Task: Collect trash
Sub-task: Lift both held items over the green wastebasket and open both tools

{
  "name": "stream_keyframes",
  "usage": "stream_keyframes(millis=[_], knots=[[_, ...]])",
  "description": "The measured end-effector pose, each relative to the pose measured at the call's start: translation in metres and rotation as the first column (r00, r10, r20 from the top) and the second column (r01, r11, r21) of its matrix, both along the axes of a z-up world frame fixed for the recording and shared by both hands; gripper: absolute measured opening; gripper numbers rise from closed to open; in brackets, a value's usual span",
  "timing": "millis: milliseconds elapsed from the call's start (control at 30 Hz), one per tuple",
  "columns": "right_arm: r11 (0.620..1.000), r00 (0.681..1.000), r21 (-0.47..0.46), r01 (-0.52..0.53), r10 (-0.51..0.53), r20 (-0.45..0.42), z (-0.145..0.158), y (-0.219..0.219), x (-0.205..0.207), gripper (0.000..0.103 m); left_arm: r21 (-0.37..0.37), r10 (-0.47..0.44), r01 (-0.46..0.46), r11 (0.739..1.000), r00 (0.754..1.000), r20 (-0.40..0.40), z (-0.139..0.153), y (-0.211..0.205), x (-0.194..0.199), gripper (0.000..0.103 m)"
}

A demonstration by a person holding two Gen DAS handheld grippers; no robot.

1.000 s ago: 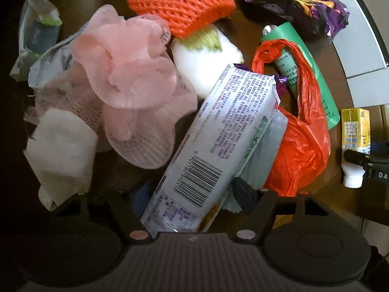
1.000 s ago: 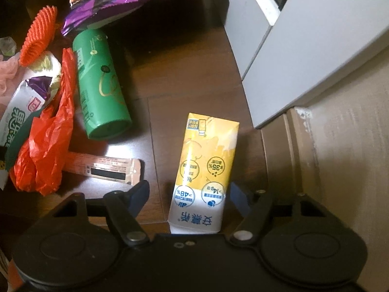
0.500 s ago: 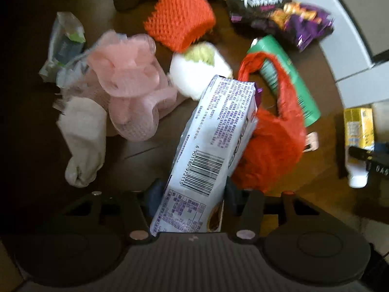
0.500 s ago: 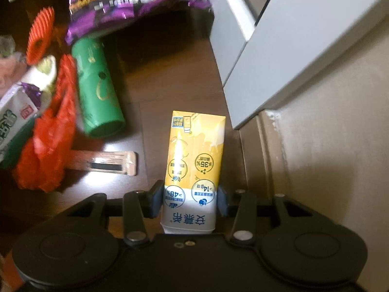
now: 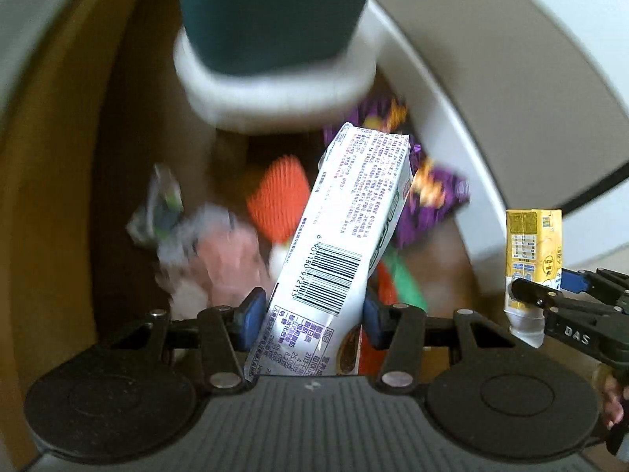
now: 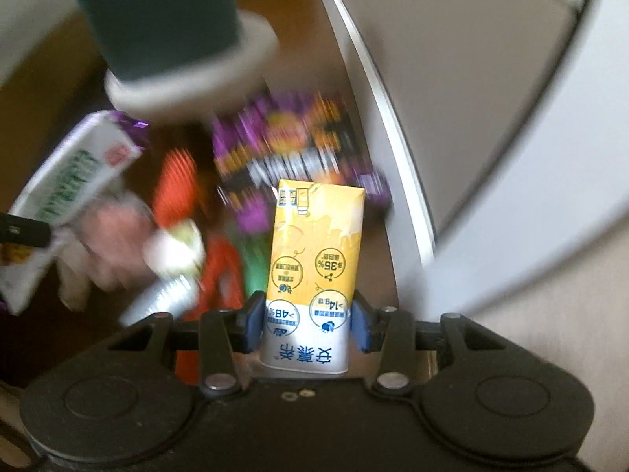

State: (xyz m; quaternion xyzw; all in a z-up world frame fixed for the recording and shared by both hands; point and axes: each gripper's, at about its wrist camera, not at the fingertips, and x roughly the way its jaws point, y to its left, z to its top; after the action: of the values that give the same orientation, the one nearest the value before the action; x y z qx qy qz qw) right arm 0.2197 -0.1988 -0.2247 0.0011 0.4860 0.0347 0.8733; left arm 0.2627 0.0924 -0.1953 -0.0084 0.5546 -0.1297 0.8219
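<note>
Left gripper (image 5: 310, 316) jaws clamped on white wrapper (image 5: 346, 251) — barcode 6 901180 972115. Right gripper (image 6: 306, 324) jaws clamped on yellow carton (image 6: 314, 259) — "35%", "14g", "48%". Blurred teal bin (image 5: 271, 11) top centre.

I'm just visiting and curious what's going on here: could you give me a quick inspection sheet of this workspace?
Surface: dark brown wooden floor.
Job's things: white barcoded snack packet; yellow drink carton.
Clutter: blurred purple crisp bag, orange foam net, pink mesh.
Grippers: left gripper and right gripper, jaws shut on packet and carton.
Cables: nothing seen.
Surroundings: dark teal bin with white rim, white panels.
</note>
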Motion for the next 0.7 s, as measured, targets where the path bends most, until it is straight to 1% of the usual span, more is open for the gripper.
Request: stream_keyframes(millis=[133,233,333,433,600,700], knots=[[0.998,0.991,0.028,-0.048,0.044,0.127,0.047,0.008,0.015,0.043,-0.04,0.061,-0.057,0.998,0.992,0.11,0.044,-0.003,0.009,0.049],[0.997,0.979,0.045,-0.069,0.059,0.196,0.08,0.013,0.024,0.043,-0.067,0.083,-0.072,0.995,0.979,0.185,0.078,-0.005,0.015,0.05],[0.994,0.961,0.038,-0.102,0.089,0.264,0.112,0.022,0.033,0.043,-0.094,0.097,-0.076,0.993,0.964,0.246,0.109,-0.007,0.023,0.05],[0.99,0.934,0.034,-0.14,0.12,0.336,0.143,0.03,0.046,0.043,-0.109,0.108,-0.078,0.991,0.949,0.296,0.136,-0.01,0.031,0.05],[0.984,0.877,0.04,-0.176,0.138,0.46,0.193,0.041,0.085,0.043,-0.147,0.142,-0.091,0.985,0.913,0.381,0.181,-0.003,0.054,0.05],[0.983,0.845,0.035,-0.182,0.138,0.516,0.211,0.053,0.11,0.043,-0.163,0.178,-0.119,0.979,0.889,0.423,0.205,0.001,0.076,0.05]])
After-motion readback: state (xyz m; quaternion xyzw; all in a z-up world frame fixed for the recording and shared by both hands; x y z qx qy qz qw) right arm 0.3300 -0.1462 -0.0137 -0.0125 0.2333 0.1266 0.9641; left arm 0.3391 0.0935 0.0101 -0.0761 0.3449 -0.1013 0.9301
